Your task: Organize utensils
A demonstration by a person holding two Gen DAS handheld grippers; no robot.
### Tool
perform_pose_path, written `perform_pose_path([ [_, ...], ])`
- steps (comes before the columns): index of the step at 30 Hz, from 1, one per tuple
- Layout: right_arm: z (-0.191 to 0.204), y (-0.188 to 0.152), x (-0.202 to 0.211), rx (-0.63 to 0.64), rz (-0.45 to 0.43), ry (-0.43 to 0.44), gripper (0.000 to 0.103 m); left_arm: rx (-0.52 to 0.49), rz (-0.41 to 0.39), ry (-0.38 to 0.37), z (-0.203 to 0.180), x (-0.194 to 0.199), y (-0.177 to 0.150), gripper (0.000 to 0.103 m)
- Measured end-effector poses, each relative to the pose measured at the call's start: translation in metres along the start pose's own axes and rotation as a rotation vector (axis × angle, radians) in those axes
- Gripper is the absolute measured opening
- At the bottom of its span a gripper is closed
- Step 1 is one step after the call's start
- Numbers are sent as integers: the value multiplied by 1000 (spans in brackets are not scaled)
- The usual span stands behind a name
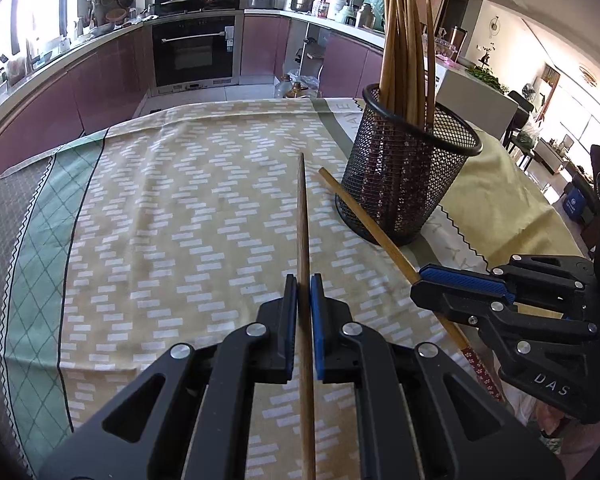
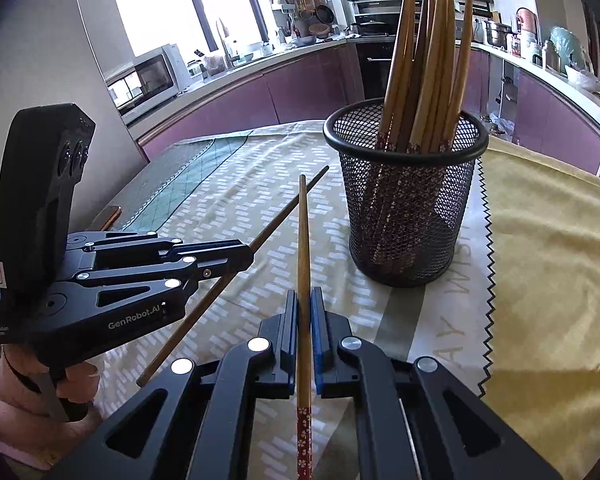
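Left gripper (image 1: 304,284): pressed together on one wooden chopstick (image 1: 303,216), tip pointing ahead. Right gripper (image 2: 304,300): pinched on a second chopstick (image 2: 303,240) with a red flowered end. Mesh holder (image 2: 406,200): ahead and right of both grippers, on the cloth-covered counter (image 1: 160,220), filled with upright chopsticks (image 2: 424,64).

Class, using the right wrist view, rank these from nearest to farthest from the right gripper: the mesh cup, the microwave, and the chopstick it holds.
1. Chopstick, between the right gripper jaws.
2. Mesh cup, ahead, right.
3. Microwave, far left, on the counter.
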State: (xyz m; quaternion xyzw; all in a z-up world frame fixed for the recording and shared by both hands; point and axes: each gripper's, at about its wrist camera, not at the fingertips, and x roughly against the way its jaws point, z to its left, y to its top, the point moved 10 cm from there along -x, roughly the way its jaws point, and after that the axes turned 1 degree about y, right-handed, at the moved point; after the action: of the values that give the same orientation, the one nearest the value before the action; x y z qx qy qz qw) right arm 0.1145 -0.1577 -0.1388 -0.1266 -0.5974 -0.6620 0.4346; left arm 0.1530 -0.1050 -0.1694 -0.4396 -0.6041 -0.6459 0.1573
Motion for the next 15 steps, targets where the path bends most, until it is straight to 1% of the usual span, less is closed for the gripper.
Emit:
perform_pose_path([
  [15, 11, 21, 35, 10, -93, 52, 6, 31, -67, -94, -3, 46, 10, 7],
])
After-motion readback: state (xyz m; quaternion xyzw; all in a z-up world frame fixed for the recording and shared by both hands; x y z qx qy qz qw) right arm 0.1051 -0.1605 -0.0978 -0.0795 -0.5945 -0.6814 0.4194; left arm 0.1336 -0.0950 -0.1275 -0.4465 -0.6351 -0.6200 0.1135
